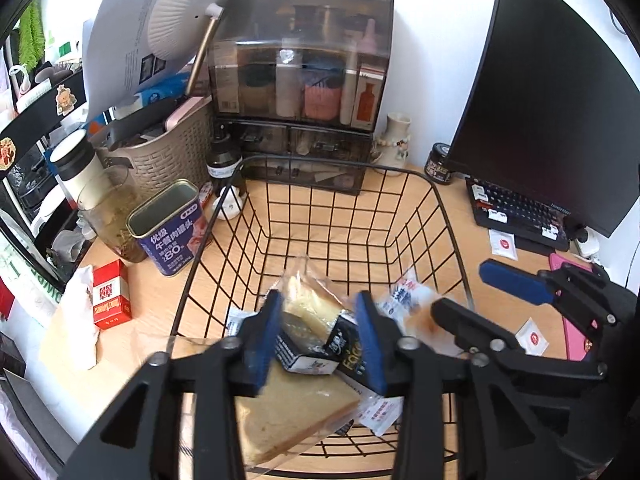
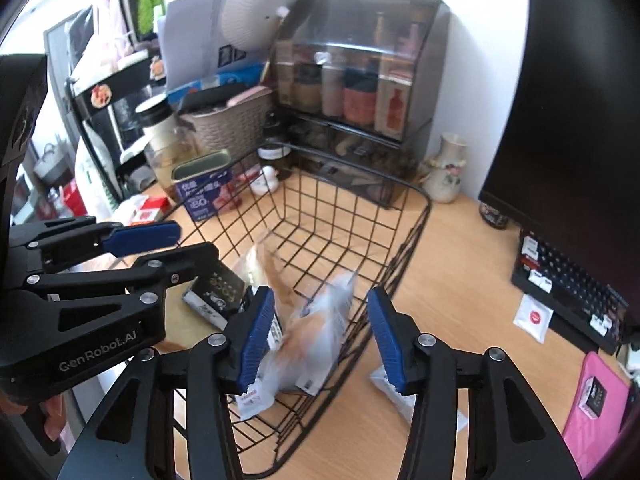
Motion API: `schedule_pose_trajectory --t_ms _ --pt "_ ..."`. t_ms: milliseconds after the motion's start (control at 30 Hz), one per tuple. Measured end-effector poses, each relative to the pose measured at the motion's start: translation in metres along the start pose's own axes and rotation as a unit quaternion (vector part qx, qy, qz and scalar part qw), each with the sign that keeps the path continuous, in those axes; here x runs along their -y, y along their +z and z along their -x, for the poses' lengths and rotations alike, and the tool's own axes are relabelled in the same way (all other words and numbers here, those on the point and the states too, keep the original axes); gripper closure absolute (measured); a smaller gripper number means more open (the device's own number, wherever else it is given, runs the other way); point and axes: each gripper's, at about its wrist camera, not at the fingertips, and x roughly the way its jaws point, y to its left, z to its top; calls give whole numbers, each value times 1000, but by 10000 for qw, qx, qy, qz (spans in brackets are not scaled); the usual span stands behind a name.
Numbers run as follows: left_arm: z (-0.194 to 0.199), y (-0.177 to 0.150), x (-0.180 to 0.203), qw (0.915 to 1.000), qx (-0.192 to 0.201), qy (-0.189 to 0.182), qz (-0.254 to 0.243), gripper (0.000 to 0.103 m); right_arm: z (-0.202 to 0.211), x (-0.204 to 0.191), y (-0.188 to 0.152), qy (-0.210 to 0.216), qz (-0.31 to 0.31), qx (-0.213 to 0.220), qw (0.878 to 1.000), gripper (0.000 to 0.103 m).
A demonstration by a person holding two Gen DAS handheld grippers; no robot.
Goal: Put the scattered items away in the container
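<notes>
A black wire basket (image 1: 332, 163) (image 2: 340, 216) stands on the wooden desk. In it lie a bagged toast slice (image 1: 296, 412), a wrapped bread piece (image 1: 308, 304), a black box (image 1: 348, 350) (image 2: 216, 292) and a white snack packet (image 1: 404, 296). My left gripper (image 1: 320, 334) (image 2: 192, 240) hovers over the basket's near end, its blue pads apart and pressing nothing. My right gripper (image 2: 320, 338) (image 1: 480, 300) is open over the basket's right side. A blurred plastic-wrapped packet (image 2: 316, 336) shows between and below its pads, free of them. White sachets (image 1: 503, 244) (image 2: 534, 316) lie on the desk outside the basket.
Left of the basket stand a blue tin (image 1: 172, 228), a red box (image 1: 110, 296) and a woven bin (image 1: 168, 152). A smoked organizer (image 1: 304, 76) is behind. A keyboard (image 1: 516, 208), monitor (image 1: 540, 100) and pink item (image 2: 596, 396) fill the right.
</notes>
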Motion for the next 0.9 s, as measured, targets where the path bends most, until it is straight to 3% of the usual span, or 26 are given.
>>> schedule_pose_trajectory --t_ms 33,167,400,700,833,900 --pt "0 1 2 10000 1 -44 -5 49 3 4 -1 -5 -40 18 10000 54" --pt "6 3 20 9998 36 -124 -136 48 16 24 -7 -91 -167 99 9998 54" --pt "7 2 85 9973 22 -350 -651 48 40 78 -30 -320 -547 161 9979 54" --pt "-17 -21 173 9904 -434 -642 -1144 48 62 155 -77 -697 -1072 25 9918 54" --pt "-42 -47 183 9901 -815 -381 -1076 48 39 176 -100 -772 -1100 -324 9904 54" --pt "-43 -59 189 9894 -587 -32 -1326 45 20 182 -109 -791 -1105 -513 9894 54"
